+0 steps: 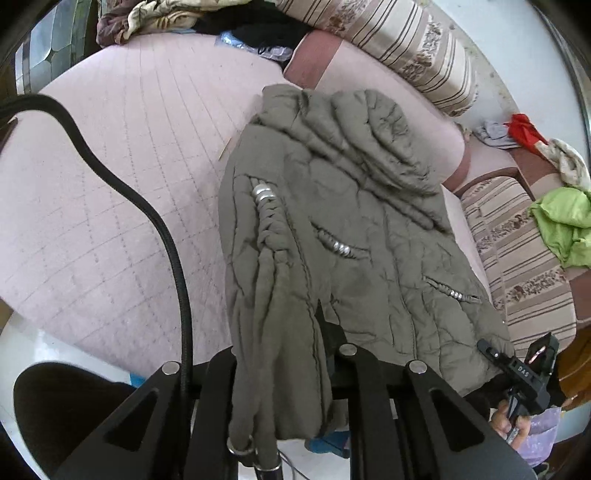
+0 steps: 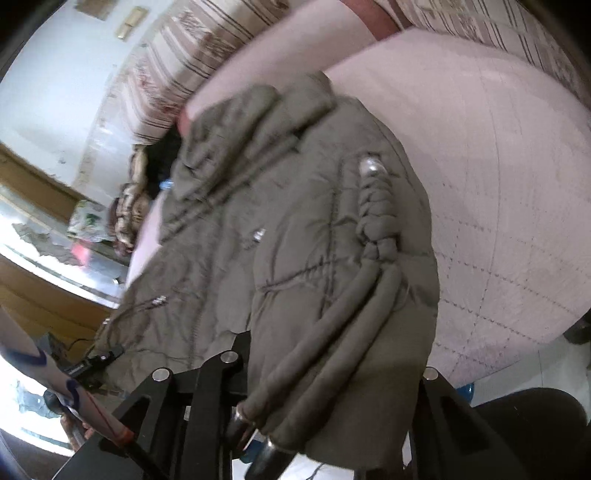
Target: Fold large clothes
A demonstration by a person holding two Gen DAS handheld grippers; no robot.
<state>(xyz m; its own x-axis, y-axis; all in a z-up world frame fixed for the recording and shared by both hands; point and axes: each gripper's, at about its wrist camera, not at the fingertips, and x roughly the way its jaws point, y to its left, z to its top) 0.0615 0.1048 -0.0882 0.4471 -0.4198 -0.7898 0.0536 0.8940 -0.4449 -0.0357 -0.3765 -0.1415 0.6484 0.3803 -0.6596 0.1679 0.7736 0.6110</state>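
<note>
An olive-green padded jacket with braided cords and silver beads lies on a pink quilted bed, its hem hanging over the near edge. My left gripper is shut on the jacket's hem, fabric bunched between its fingers. The right gripper shows at the jacket's lower right corner in the left wrist view. In the right wrist view my right gripper is shut on the jacket, whose cords drape over its fingers. The left gripper shows at the jacket's far corner there.
Striped cushions line the back of the bed. A lime-green garment and red cloth lie at the right. A black cable runs across the bed. Crumpled clothes sit at the far end.
</note>
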